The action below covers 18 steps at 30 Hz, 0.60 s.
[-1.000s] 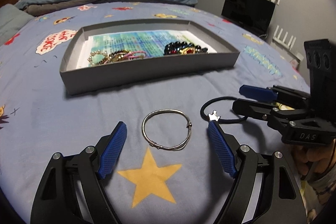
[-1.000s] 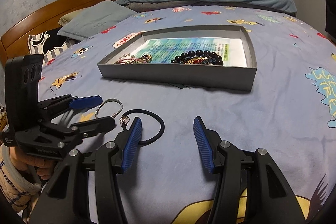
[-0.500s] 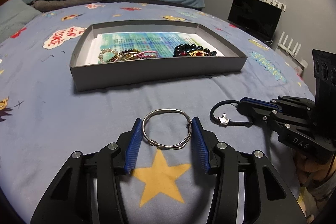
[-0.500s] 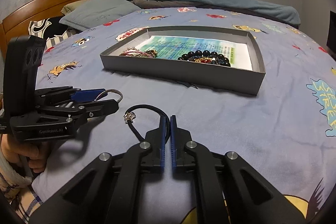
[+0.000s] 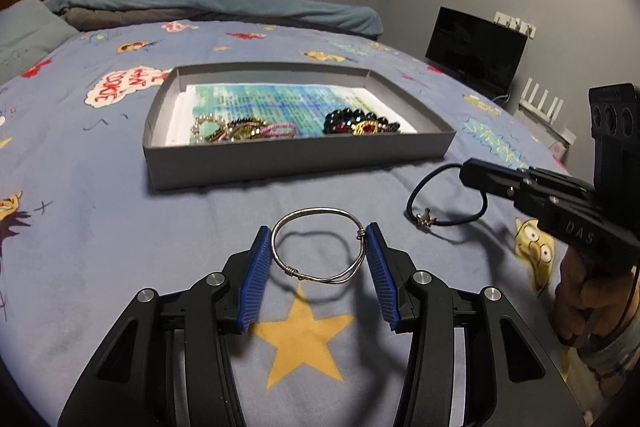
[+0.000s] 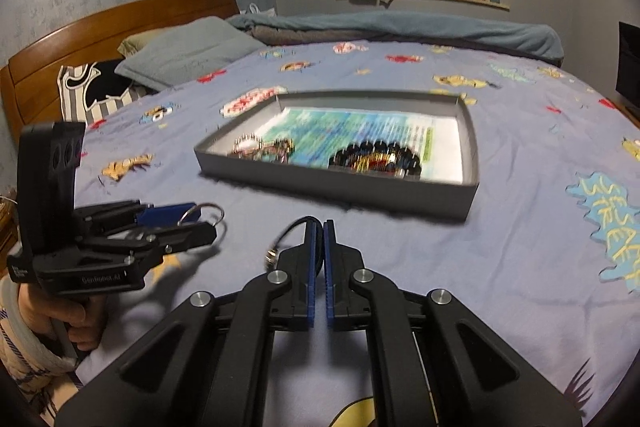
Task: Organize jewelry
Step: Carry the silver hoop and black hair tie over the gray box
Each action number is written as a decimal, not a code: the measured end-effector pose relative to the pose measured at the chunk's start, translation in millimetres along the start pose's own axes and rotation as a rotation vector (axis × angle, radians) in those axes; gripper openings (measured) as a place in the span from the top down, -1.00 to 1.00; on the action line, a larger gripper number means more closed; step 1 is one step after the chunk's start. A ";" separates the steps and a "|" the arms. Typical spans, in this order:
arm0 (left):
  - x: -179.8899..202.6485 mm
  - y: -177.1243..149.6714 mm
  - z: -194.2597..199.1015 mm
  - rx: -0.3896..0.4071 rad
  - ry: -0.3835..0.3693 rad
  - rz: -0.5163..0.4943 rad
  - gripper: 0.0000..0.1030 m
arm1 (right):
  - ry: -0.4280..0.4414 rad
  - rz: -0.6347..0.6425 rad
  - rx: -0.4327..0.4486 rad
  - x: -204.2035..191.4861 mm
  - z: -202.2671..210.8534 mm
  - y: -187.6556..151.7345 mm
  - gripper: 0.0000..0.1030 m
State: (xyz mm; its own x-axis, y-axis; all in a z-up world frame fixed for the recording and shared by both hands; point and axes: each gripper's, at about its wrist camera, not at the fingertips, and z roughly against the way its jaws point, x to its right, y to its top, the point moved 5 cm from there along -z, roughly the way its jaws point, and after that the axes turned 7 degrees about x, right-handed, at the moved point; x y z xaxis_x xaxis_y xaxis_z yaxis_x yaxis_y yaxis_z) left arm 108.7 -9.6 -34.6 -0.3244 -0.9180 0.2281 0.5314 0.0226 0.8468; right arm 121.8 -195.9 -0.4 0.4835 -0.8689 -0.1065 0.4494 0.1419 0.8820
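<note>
On the bed, the left hand-held gripper (image 5: 320, 259) has its blue pads pressed against opposite sides of a silver wire bangle (image 5: 319, 246), which sits just above a yellow star (image 5: 304, 339) printed on the blue bedspread (image 5: 100, 227). To my eye the bangle is light and springy, thin enough to flex or slip out if squeezed hard, so holding it across its width as now, away from the twisted wire joins, seems sensible. The right hand-held gripper (image 6: 319, 227) is pinched tight on a black cord bracelet (image 5: 448, 195) with a small metal charm; that one is limp and will dangle, so it needs a firm nip on the cord itself. Beyond both, the shallow grey box (image 5: 296, 157) already holds a dark beaded bracelet (image 5: 360, 121) and a tangle of chains (image 5: 240, 129).
</note>
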 end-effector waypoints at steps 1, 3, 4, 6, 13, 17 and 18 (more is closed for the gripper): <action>-0.1 2.4 2.0 0.009 -0.004 0.001 0.05 | 0.003 -0.004 0.013 0.5 2.6 4.8 0.93; -0.9 8.3 6.5 0.030 -0.005 0.000 0.05 | 0.006 -0.010 0.031 2.0 6.1 12.3 0.93; -1.4 10.9 8.5 0.037 -0.006 0.000 0.05 | 0.009 -0.014 0.044 3.1 8.2 17.8 0.93; -3.0 16.3 12.2 0.054 -0.007 0.001 0.05 | 0.007 -0.016 0.057 4.7 10.3 24.5 0.93; -6.7 35.3 26.9 0.116 -0.013 0.000 0.05 | 0.006 -0.032 0.100 12.9 16.4 47.7 0.93; -10.7 44.5 26.9 0.125 -0.002 -0.004 0.05 | 0.010 -0.042 0.112 16.3 16.2 54.4 0.93; -11.6 48.0 25.4 0.125 0.004 -0.009 0.05 | 0.011 -0.043 0.113 16.6 15.5 55.7 0.93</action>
State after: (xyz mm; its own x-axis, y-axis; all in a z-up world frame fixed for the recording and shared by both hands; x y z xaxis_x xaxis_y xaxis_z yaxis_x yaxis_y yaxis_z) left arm 118.1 12.2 15.6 -0.3254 -0.9199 0.2187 0.4269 0.0635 0.9021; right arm 143.2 -209.7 54.0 0.4736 -0.8679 -0.1500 0.3830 0.0496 0.9224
